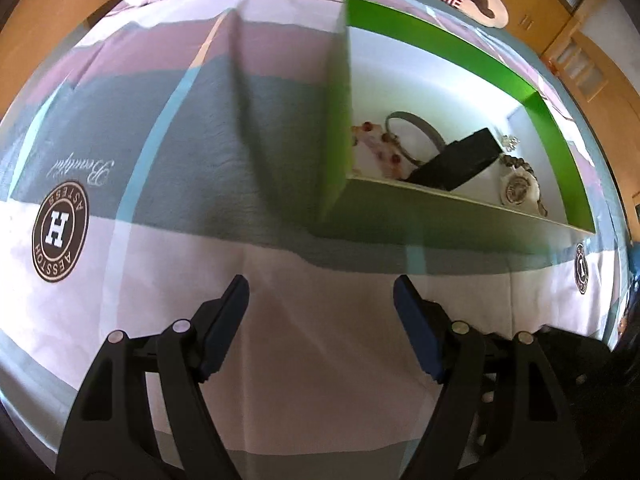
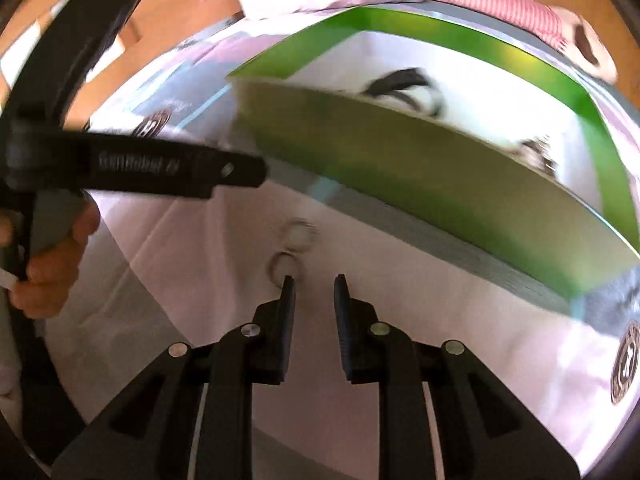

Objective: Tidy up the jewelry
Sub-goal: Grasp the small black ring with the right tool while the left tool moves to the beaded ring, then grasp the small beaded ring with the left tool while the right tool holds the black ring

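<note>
While the left gripper [image 1: 321, 294] is hovering over the pink, grey and white patterned bedspread [image 1: 168, 152] at the bottom of the left wrist view, its blue-padded jaws are standing wide apart with nothing between them. Filling the right half of that frame, the shallow green-walled cardboard box with a white floor [image 1: 416, 216] is sitting on the bedspread. Inside it, near the lower centre of the box, a red-and-pale beaded bracelet [image 1: 380, 146] is lying beside a grey band bracelet [image 1: 420, 128], a black rectangular case [image 1: 456, 164] is leaning tilted across them, and a round white pendant on a dark beaded string [image 1: 518, 192] is resting toward the lower right corner.

In the right wrist view, the right gripper [image 2: 313, 282] is sitting bottom centre, its jaws parted by a narrow gap and gripping nothing. Two thin silver rings [image 2: 298, 236] are lying on the bedspread just above its left fingertip, the nearer ring seemingly touching the tip, though motion blur is making that hard to judge. At the left edge of the frame, a hand [image 2: 48, 264] is gripping the handle of the left gripper.
</note>
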